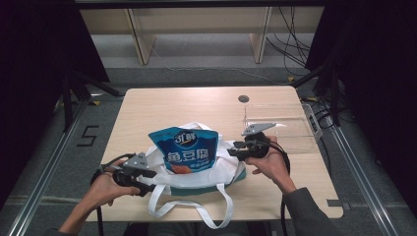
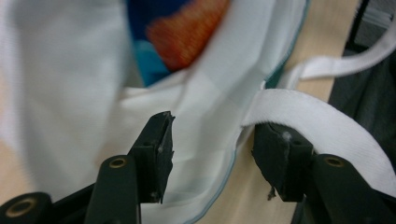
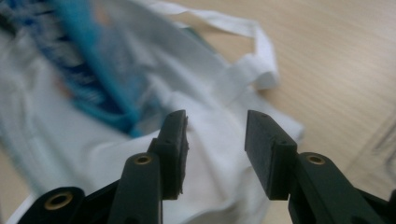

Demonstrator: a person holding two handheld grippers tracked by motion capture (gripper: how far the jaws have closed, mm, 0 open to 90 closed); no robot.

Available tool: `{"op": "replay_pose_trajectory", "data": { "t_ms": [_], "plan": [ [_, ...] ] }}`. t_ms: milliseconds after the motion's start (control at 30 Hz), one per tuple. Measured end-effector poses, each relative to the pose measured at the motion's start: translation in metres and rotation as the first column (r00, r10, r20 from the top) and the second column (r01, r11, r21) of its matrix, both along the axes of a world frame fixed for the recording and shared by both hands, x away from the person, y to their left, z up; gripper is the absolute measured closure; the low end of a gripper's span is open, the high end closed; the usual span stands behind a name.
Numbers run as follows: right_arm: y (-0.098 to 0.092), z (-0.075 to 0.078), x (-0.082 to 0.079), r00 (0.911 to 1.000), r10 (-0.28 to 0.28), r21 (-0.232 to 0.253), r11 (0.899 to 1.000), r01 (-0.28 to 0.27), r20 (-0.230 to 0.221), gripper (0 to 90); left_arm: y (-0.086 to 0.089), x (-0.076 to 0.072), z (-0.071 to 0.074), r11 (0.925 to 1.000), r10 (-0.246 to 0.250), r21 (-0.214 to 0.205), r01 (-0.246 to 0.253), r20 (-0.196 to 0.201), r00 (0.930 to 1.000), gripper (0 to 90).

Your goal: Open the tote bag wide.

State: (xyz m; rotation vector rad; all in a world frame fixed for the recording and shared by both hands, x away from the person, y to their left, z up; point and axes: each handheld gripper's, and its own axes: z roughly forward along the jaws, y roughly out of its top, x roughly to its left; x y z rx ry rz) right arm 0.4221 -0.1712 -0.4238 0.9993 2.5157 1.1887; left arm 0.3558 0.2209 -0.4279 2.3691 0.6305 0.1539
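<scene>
A white cloth tote bag with teal trim lies on the wooden table. A blue snack pouch stands upright in its mouth. My left gripper is at the bag's near-left corner and is open. In the left gripper view the bag's hem lies in the gap without either pad pressing it, and a white strap crosses the right jaw's tip. My right gripper is at the bag's right edge, open, with bag cloth beyond the jaws and the blurred pouch to the left.
A clear plastic box stands on the table just behind the right gripper. A round cable hole sits near the far edge. The bag's long handles hang over the near table edge. Black frame posts flank the table.
</scene>
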Motion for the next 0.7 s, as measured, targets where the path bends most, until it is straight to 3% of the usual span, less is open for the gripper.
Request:
{"op": "replay_pose_trajectory", "data": {
  "t_ms": [33, 67, 167, 267, 367, 433, 533, 600, 633, 667, 700],
  "plan": [
    [0.001, 0.001, -0.007, 0.9994, 0.033, -0.009, 0.999, -0.033, 0.008, 61.4, 0.004, 0.003, 0.004, 0.9996, 0.024, -0.017, -0.024, 0.005, 0.9997, 47.6],
    [0.003, 0.000, -0.013, 0.9983, 0.058, -0.018, 0.998, -0.058, 0.010, 63.5, 0.012, 0.009, 0.010, 0.9995, 0.030, -0.005, -0.030, 0.005, 0.9995, 50.1],
    [0.008, -0.003, -0.027, 0.9942, 0.107, -0.036, 0.994, -0.106, 0.010, 73.8, 0.023, 0.015, 0.018, 0.9884, 0.123, -0.091, -0.122, 0.003, 0.9924, 61.9],
    [0.015, -0.006, -0.033, 0.9901, 0.140, -0.051, 0.989, -0.140, 0.008, 82.4, 0.031, 0.026, 0.023, 0.9881, 0.147, -0.054, -0.144, 0.055, 0.9877, 73.2],
    [0.021, -0.011, -0.034, 0.9878, 0.156, -0.066, 0.986, -0.155, 0.001, 84.9, 0.031, 0.041, 0.010, 0.9841, 0.176, -0.032, -0.174, 0.056, 0.9828, 80.3],
    [0.026, -0.016, -0.036, 0.9864, 0.164, -0.088, 0.983, -0.164, -0.011, 85.7, 0.032, 0.054, -0.003, 0.9800, 0.197, 0.019, -0.198, 0.056, 0.9788, 83.4],
    [0.035, -0.029, -0.036, 0.9836, 0.178, -0.120, 0.976, -0.180, -0.025, 86.8, 0.036, 0.069, -0.029, 0.9710, 0.229, 0.066, -0.230, 0.018, 0.9732, 87.7],
    [0.039, -0.039, -0.034, 0.9829, 0.179, -0.159, 0.970, -0.184, -0.044, 88.1, 0.038, 0.075, -0.044, 0.9690, 0.244, 0.052, -0.242, -0.034, 0.9693, 89.0],
    [0.040, -0.043, -0.031, 0.9781, 0.202, -0.178, 0.962, -0.208, -0.050, 89.1, 0.039, 0.076, -0.049, 0.9648, 0.262, 0.033, -0.261, -0.045, 0.9640, 89.1],
    [0.042, -0.046, -0.030, 0.9775, 0.201, -0.185, 0.960, -0.210, -0.065, 90.0, 0.040, 0.078, -0.050, 0.9685, 0.248, 0.035, -0.247, -0.055, 0.9671, 89.2],
    [0.042, -0.049, -0.028, 0.9771, 0.200, -0.197, 0.957, -0.211, -0.072, 90.0, 0.041, 0.078, -0.051, 0.9674, 0.252, 0.033, -0.251, -0.058, 0.9659, 89.2]
  ]
}}
